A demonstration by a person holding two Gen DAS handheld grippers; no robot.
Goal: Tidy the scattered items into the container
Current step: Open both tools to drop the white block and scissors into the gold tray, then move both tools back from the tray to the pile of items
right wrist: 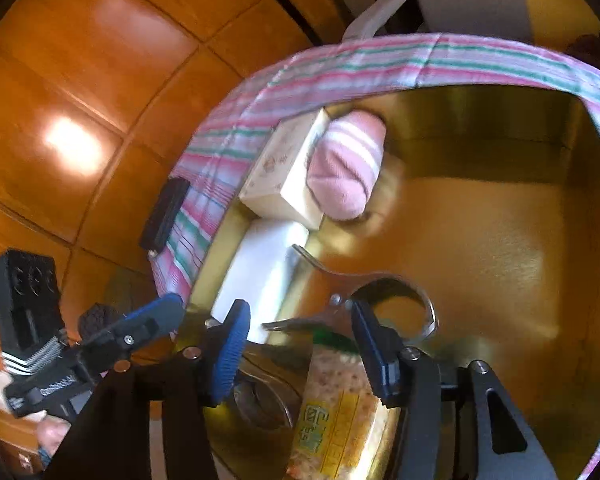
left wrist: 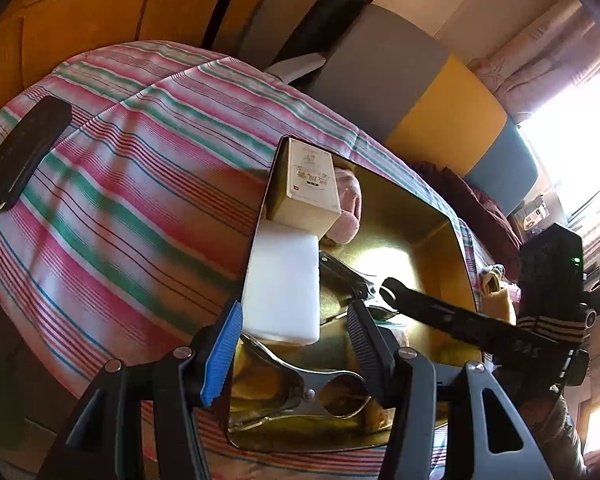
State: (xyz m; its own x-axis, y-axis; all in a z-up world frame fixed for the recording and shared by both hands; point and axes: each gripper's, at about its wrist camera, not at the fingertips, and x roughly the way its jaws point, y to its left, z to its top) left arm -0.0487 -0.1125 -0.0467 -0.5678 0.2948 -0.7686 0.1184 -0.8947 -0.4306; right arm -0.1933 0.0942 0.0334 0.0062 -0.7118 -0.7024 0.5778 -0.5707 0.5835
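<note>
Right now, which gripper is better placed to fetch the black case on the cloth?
The left gripper: open, at the tin edge nearest the black case; the right gripper hangs above.

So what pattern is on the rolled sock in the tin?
Pink rolled sock with white stripes, clearest in the right wrist view.

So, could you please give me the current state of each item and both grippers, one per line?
gold tin: open, lidless, on the striped cloth.
cream box: closed, inside the tin.
pink sock: rolled up, beside the box.
white block: flat against the tin's wall.
metal clamp: lying in the tin.
snack packet: in the tin.
black case: outside, on the cloth.
left gripper: open, empty.
right gripper: open, empty.
</note>
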